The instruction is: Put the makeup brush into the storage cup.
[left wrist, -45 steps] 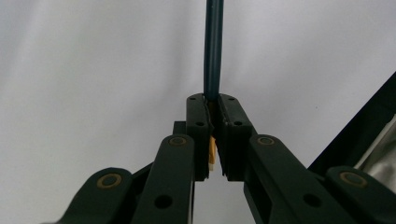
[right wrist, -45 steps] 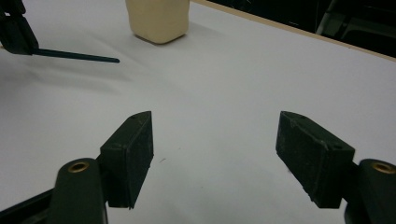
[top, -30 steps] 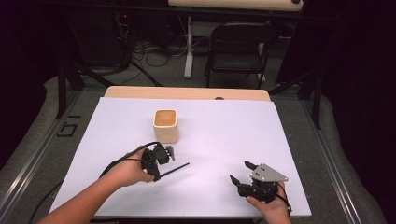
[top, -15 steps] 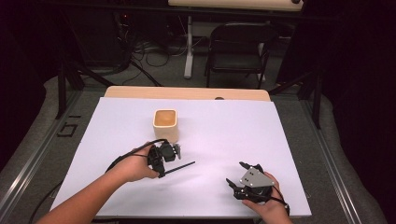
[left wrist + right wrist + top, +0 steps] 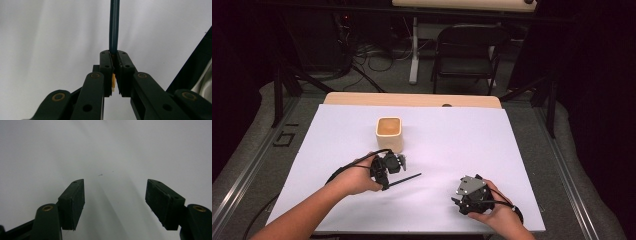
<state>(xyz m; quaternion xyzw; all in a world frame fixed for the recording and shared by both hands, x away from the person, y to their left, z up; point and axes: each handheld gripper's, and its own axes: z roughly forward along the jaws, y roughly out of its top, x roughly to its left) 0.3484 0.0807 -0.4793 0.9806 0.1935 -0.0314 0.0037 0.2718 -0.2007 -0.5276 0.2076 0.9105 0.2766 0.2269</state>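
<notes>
Since the earlier frames: right gripper [image 5: 464, 199] has slid left and nearer the front edge of the white surface [image 5: 492, 145], hand [image 5: 497, 215] pulled back with it. Its jaws have just been closing a little, nothing between them; in the right gripper view [image 5: 115, 195] they stand wide apart over bare white sheet. Left gripper [image 5: 387, 172] barely shifted, a bit toward the middle, still clamped on the dark thin pen [image 5: 404, 179], which pokes out to the right, low over the surface and roughly level. Left gripper view: pads [image 5: 106, 62] pressed together on the pen [image 5: 114, 25], shaft running straight up from the jaws, a small yellow-orange bit showing in the gap below. Left hand [image 5: 357, 177] wraps the gripper body, cable looping out left. Cream square cup [image 5: 389, 132] same spot, just behind the left gripper, not touching. No readable brand, label or writing on the pen, cup or grippers.
</notes>
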